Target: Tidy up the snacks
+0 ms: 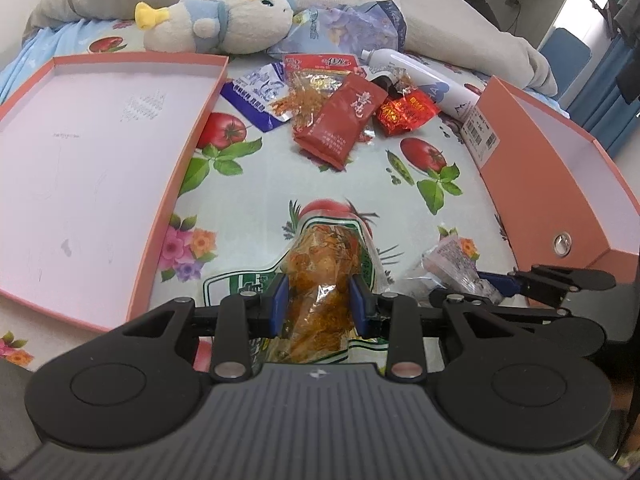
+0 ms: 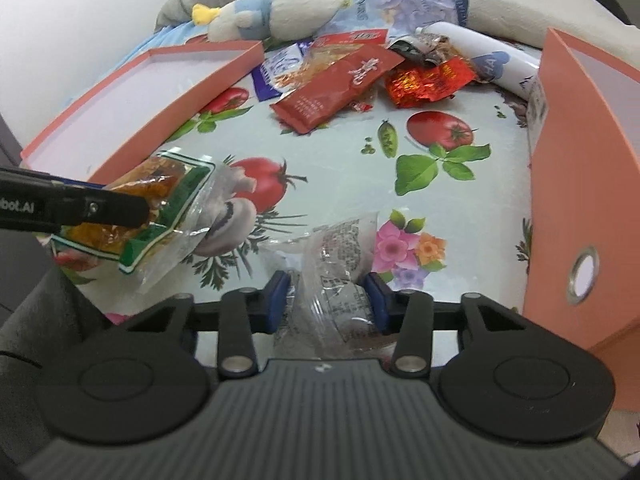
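My left gripper (image 1: 320,294) is shut on a clear packet of orange snack with green print (image 1: 324,264), holding it just over the flowered bedsheet. In the right wrist view that same packet (image 2: 160,200) hangs at the left under the left gripper's black finger (image 2: 100,208). My right gripper (image 2: 326,294) has its blue pads pressed on a crinkled clear packet with grey print (image 2: 340,248), which rests on the sheet. From the left wrist view this packet (image 1: 452,260) lies at the right, beside the right gripper (image 1: 486,286). More snacks lie farther back: a dark red packet (image 1: 344,120), a shiny red one (image 1: 404,114) and a blue-white one (image 1: 256,92).
A shallow pink tray (image 1: 168,184) lies open on the left. A taller pink box (image 1: 560,184) stands on the right. Behind the snack pile are a white bottle (image 1: 424,76), a plush toy (image 1: 224,24), a large crumpled blue bag (image 1: 352,28) and a grey blanket (image 1: 460,24).
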### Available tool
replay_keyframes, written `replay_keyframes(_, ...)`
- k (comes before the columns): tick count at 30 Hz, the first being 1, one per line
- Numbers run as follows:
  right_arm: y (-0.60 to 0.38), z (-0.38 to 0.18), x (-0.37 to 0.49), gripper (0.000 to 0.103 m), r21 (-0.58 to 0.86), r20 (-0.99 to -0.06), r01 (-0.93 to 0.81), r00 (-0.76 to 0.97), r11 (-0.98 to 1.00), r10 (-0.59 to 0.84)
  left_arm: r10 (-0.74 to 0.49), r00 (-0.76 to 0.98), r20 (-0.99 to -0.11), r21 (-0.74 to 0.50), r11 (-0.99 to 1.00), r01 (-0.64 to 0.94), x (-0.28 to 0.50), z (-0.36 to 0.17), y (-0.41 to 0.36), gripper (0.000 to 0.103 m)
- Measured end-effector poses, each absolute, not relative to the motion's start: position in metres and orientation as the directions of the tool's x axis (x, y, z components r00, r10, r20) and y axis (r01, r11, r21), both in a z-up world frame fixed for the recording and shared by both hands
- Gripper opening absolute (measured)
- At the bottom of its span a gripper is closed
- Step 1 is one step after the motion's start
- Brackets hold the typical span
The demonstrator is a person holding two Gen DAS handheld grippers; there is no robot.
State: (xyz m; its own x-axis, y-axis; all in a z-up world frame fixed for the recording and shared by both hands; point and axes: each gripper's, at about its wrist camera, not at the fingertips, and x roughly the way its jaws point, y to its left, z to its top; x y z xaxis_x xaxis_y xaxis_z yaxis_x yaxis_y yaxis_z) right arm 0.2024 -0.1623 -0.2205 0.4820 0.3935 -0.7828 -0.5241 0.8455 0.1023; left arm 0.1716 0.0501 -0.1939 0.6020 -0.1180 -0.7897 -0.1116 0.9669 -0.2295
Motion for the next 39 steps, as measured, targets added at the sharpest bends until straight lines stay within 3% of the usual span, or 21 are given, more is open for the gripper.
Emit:
replay_keyframes(5,-0.169,-0.217,0.203,0.039,0.063,-0.778,-0.45,0.537,0.891,0.326,-0.117,0.622,-0.774,-0.24,0.964,-0.117,0.175,-0.186,0.05,0.038)
replay_keyframes(19,-0.184,-0.166,0.205,0.038,0.15,-0.703,-0.378,0.609,0.914,0.367,-0.114,0.646,-0.755,-0.232,0.968,-0.101,0.18,-0.163,0.047,0.037)
replay_keyframes(39,-0.218,-0.082,0.231,0.038,0.159,-0.587,-0.307,0.735,0.938,0.34,-0.138,0.762,-0.633,-0.262,0.964,-0.043,0.211,-0.077,0.03,0.037)
